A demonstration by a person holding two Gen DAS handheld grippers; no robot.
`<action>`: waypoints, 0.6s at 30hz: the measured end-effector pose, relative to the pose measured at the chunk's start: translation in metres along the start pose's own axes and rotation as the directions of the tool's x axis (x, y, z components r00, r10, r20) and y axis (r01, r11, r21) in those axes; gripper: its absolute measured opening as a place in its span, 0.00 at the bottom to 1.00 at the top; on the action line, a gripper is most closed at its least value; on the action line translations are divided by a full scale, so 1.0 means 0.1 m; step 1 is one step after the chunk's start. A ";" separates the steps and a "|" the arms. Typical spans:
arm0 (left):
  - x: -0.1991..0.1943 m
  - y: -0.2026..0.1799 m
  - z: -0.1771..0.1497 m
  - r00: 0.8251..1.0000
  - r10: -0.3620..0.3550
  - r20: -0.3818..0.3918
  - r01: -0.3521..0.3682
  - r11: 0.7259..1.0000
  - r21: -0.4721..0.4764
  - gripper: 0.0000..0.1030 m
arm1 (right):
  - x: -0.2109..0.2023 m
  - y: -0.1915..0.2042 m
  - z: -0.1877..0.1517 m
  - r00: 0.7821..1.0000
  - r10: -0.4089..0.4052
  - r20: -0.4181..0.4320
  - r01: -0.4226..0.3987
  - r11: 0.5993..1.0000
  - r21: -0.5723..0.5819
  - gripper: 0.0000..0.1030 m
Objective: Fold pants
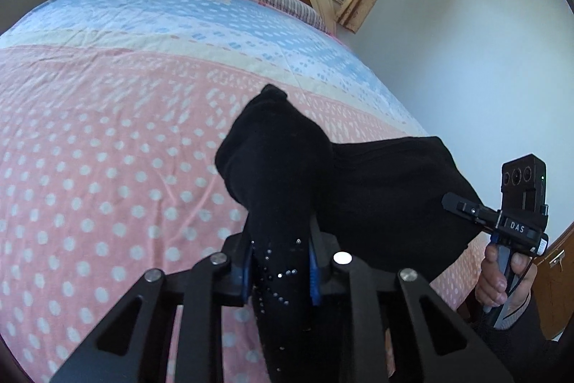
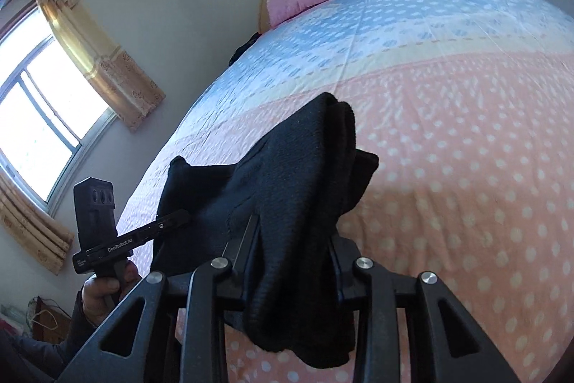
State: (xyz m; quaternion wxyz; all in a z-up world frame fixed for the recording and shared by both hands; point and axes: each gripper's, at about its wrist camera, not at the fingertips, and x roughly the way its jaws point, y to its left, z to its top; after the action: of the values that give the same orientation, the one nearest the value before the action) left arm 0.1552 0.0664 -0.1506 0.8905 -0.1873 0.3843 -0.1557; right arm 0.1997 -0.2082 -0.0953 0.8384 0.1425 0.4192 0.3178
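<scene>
The black pants point(image 1: 287, 174) hang in the air above the bed point(image 1: 107, 131), stretched between the two grippers and clear of the pink dotted bedspread; the left gripper point(image 1: 280, 261) is clenched on a bunched section dotted with small rhinestones, the cloth pressed between its blue-padded fingers point(image 1: 245, 270); the right gripper point(image 2: 294, 239) is likewise clamped on a thick wad of the knit fabric, which spills over and below its fingers.

Judging from this, the garment is gathered rather than flat, so the fold looks barely begun; it has yet to be laid out on the bedspread.

Several things could go wrong from here; each grip holds a lump of several layers, so a layer could slide free when the cloth is pulled taut, dropping one side in a heap; the loose tail hanging below the right gripper could land first and tuck under the rest, leaving a crooked crease; lowering the two hands unevenly would twist the span between them; the soft knit will likely sag and cling rather than lie crisp, so the edges may not line up.
</scene>
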 end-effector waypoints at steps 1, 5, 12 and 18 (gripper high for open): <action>-0.10 0.05 0.02 1.000 0.021 0.020 -0.021 1.000 -0.004 0.23 | 0.09 0.08 0.08 1.000 0.007 -0.012 -0.007 1.000 -0.024 0.32; -0.47 0.26 0.09 0.984 0.154 0.094 -0.155 0.988 -0.001 0.23 | 0.60 0.51 0.42 0.996 0.056 -0.065 -0.063 0.992 -0.112 0.32; -0.97 0.86 0.13 0.933 0.322 0.162 -0.306 0.945 -0.120 0.23 | 1.50 1.19 0.74 0.978 0.163 -0.131 -0.186 0.965 -0.185 0.32; -0.94 1.28 0.02 0.916 0.382 0.123 -0.356 0.915 -0.188 0.23 | 2.07 1.40 0.65 0.972 0.143 -0.189 -0.179 0.965 -0.192 0.32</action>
State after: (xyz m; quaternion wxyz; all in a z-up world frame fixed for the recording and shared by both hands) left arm 0.1127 0.2189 -0.1484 0.9130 -0.1948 0.3529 0.0624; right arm 0.2859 0.0347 -0.1113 0.7803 0.0595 0.4419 0.4384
